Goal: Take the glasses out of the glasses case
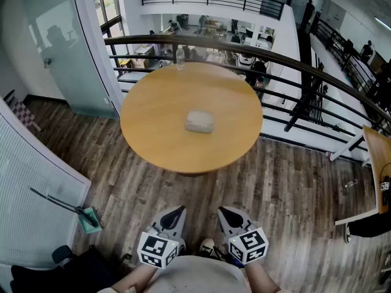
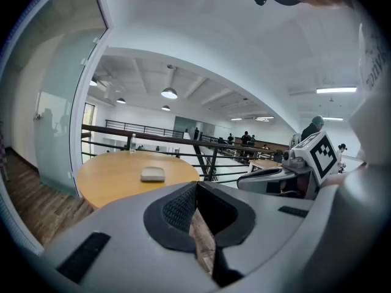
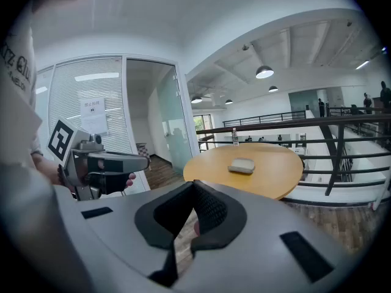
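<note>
Here's where I stand: the round wooden tabletop (image 1: 153, 118) is out ahead of me, well apart from both claws, with the metal railing (image 1: 293, 58) curving behind it. The glasses case (image 1: 200, 121) lies flat near the middle of that tabletop, a pale grey, rounded case with its lid down. With the case shut, I can't see what is inside it. A clear bottle (image 1: 180, 56) stands upright at the far edge of the tabletop, well apart from the case.

The left claw (image 1: 177, 213) is held low and close to my body, over the dark plank floor (image 1: 293, 194). Its jaws are brought together at the tips with nothing gripped between them. The right claw (image 1: 225, 212) sits just beside it at the same height, and its tips are also pressed together and empty. Both point forward toward the tabletop, and neither touches the case.
</note>
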Demonstrator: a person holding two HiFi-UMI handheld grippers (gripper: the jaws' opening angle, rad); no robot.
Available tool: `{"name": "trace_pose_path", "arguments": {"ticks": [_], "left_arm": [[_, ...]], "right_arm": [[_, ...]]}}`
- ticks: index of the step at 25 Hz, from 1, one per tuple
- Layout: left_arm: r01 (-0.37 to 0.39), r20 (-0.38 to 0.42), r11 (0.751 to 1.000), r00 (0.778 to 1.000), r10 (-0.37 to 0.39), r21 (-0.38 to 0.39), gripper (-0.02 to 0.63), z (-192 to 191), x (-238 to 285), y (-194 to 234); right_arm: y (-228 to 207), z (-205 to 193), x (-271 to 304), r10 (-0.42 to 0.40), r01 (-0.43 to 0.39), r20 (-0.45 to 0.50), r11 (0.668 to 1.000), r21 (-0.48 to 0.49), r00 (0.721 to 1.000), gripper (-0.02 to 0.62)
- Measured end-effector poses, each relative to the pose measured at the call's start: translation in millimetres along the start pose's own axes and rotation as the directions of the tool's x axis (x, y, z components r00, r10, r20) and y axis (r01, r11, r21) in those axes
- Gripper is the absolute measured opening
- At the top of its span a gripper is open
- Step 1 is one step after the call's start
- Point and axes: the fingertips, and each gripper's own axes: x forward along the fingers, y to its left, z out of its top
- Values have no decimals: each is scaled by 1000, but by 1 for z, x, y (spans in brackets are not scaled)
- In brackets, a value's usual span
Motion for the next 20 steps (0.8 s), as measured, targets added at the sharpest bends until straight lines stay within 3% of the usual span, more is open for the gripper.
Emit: {"name": "trace_pose_path", "arguments": {"ticks": [20], "left_arm": [[33,4,999,999,-33,6,23,4,0,12]], "right_arm": [[1,4,7,-17,16,27,999,36,999,25]]}}
